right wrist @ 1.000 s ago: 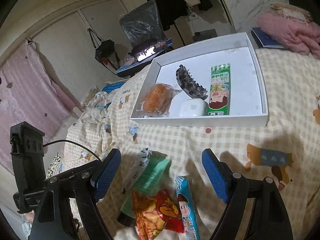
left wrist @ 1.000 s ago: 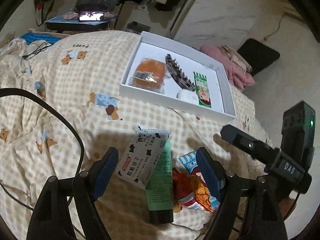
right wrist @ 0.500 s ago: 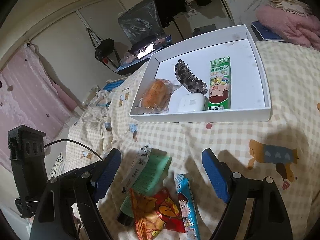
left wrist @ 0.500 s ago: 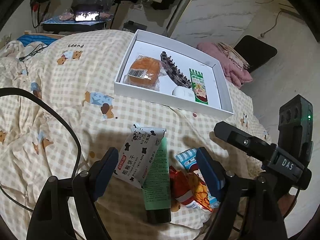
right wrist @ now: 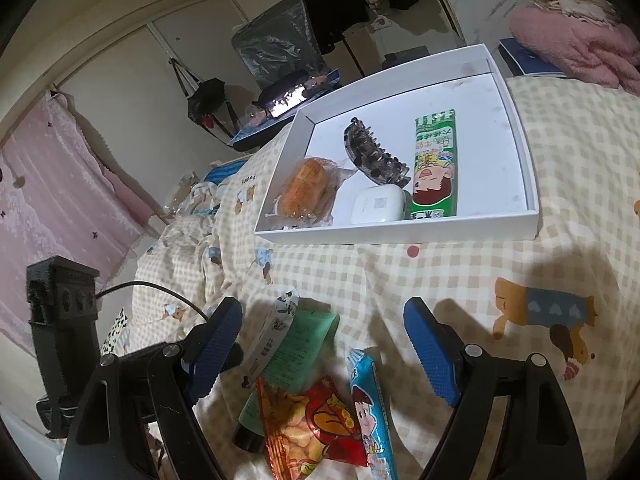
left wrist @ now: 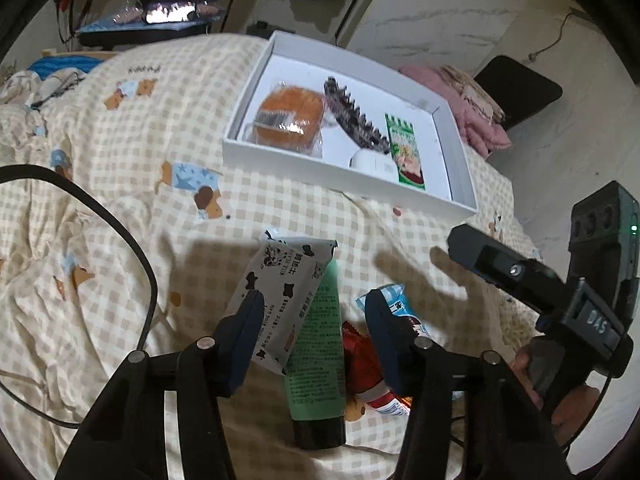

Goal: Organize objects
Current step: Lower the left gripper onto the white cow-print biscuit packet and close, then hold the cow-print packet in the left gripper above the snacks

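Note:
A white box [left wrist: 344, 188] [right wrist: 400, 236] on the checked bedspread holds a wrapped orange bun [left wrist: 288, 120], a dark hair claw [left wrist: 354, 118], a white case [left wrist: 372, 164] and a green snack stick [left wrist: 404, 148]. Nearer lie a cow-print packet [left wrist: 282, 292], a green tube [left wrist: 318, 340], a red snack bag [right wrist: 316, 424] and a blue candy stick [right wrist: 370, 404]. My left gripper [left wrist: 316, 332] is partly closed, jaws either side of the cow-print packet and green tube, gripping nothing. My right gripper [right wrist: 324, 348] is open above the pile.
A black cable [left wrist: 132, 248] loops over the bedspread at left. Pink folded cloth [left wrist: 460, 100] and a black seat [left wrist: 516, 92] lie beyond the box. A pink curtain [right wrist: 52, 184] and a bag-covered stand [right wrist: 276, 52] are behind the bed.
My left gripper's jaws have narrowed around the cow-print packet and green tube and moved lower. The right gripper has barely shifted and stays open.

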